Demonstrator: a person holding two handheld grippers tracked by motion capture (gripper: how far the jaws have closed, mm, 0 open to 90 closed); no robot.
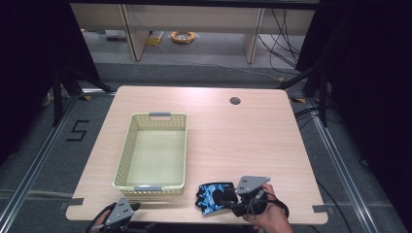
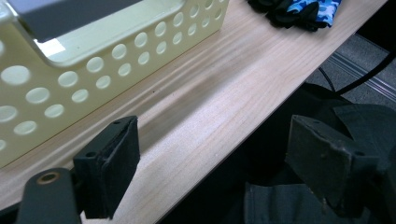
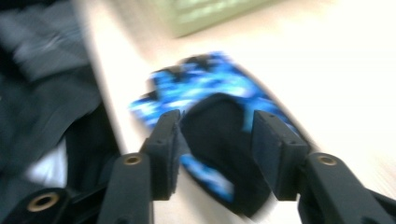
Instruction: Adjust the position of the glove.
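Table (image 1: 252, 141) of pale wood grain with rounded corners carries everything, a small round cable hole (image 1: 235, 101) near its far edge. Next in size, a pale yellow-green perforated plastic basket (image 1: 130, 145) with grey handles stands on the left half, its near end close to the near edge. Just right of that near end, at the near edge, lies a blue camouflage-patterned fabric glove with black trim (image 1: 210, 195), flat on the wood.

At the near edge right of the glove, the right tool (image 3: 215, 135), held in a hand, has its two black jaws about halfway apart, one on each side of the glove's black cuff; the picture there is blurred, and the pads look clear of the fabric. The left tool (image 2: 212, 161) sits at the near left corner, its jaws wide apart with nothing between them, one over the wood beside the basket wall, the other past the table edge.
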